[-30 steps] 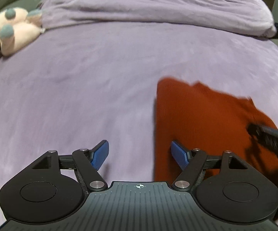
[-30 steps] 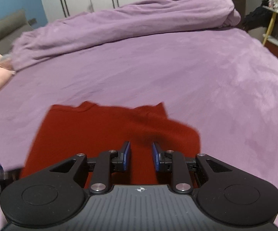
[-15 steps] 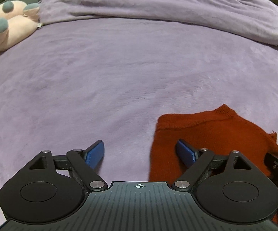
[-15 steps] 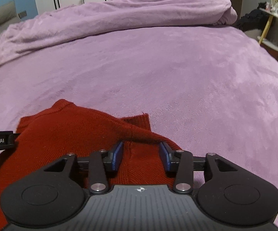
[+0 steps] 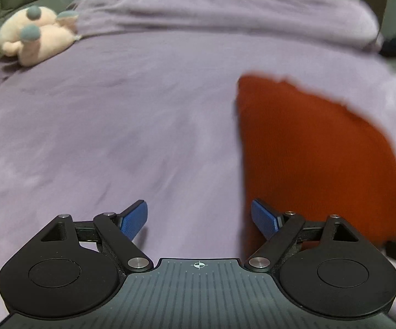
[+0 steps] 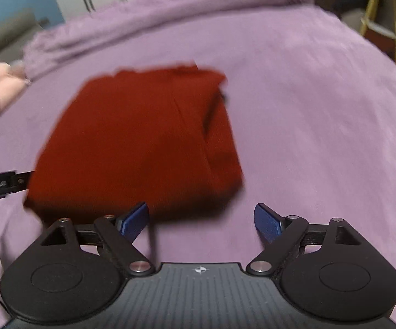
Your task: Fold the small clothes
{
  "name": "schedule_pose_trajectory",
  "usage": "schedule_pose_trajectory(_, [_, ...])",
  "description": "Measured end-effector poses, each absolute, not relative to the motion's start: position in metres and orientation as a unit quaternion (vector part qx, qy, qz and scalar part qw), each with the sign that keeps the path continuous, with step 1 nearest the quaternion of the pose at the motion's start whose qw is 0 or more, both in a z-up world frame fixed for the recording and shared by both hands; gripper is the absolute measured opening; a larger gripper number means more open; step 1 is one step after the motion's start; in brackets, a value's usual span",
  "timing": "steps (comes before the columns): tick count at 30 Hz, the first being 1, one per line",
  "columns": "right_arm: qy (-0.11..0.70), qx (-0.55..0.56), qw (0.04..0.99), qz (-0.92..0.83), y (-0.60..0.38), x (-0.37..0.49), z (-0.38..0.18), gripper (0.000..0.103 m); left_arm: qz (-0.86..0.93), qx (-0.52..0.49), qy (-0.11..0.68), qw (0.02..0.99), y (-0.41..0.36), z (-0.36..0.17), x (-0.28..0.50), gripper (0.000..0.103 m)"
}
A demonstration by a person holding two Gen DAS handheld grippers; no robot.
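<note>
Red knit garment (image 6: 137,137) lies folded on the bed (image 6: 321,109), both grippers' fingers (image 6: 133,220) released; its loose right-hand flap could spring open.

Left claw (image 5: 199,219): matte black linkage arms, two round black discs at the base, silver pivot screws, blue textured pads (image 5: 133,219) on the fingertips, ribbed dark grey body with a white crosshair mark at centre. Right claw (image 6: 200,220): same build, same blue pads (image 6: 267,222), silver screws, crosshair mark. White lettering on the black bar left of the right claw; blurred, unreadable.
</note>
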State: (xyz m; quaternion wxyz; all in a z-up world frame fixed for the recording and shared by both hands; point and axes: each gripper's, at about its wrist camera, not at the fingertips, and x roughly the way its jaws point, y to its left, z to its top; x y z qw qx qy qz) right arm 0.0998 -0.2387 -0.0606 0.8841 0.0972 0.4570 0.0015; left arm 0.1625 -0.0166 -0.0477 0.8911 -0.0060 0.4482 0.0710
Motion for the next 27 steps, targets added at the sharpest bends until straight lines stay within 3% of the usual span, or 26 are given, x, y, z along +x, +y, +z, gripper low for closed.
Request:
schedule_pose_trajectory(2, [0.465,0.089,0.881,-0.001,-0.238,0.086,-0.057,0.085,0.050,0.002,0.489,0.871,-0.017,-0.055,0.155,0.085])
schedule_pose_trajectory(4, [0.472,0.067,0.879,0.000,-0.232,0.074,-0.049,0.098,0.026,-0.003,0.500,0.866,-0.017,-0.055,0.141,0.085])
schedule_pose_trajectory(5, [0.478,0.055,0.877,-0.002,-0.228,0.071,-0.046,0.099,0.026,-0.007,0.498,0.867,-0.017,-0.053,0.133,0.087])
schedule_pose_trajectory(9, [0.487,0.038,0.873,0.007,-0.214,0.052,-0.034,0.099,0.018,-0.017,0.497,0.867,-0.017,-0.038,0.114,0.095])
schedule_pose_trajectory(18, [0.467,0.010,0.884,0.019,-0.190,0.043,0.004,0.099,0.015,0.015,0.473,0.881,-0.027,-0.004,0.101,0.101])
schedule_pose_trajectory(27, [0.492,0.024,0.870,-0.008,-0.187,0.051,0.019,0.099,0.009,0.043,0.473,0.880,-0.037,0.004,0.100,0.101])
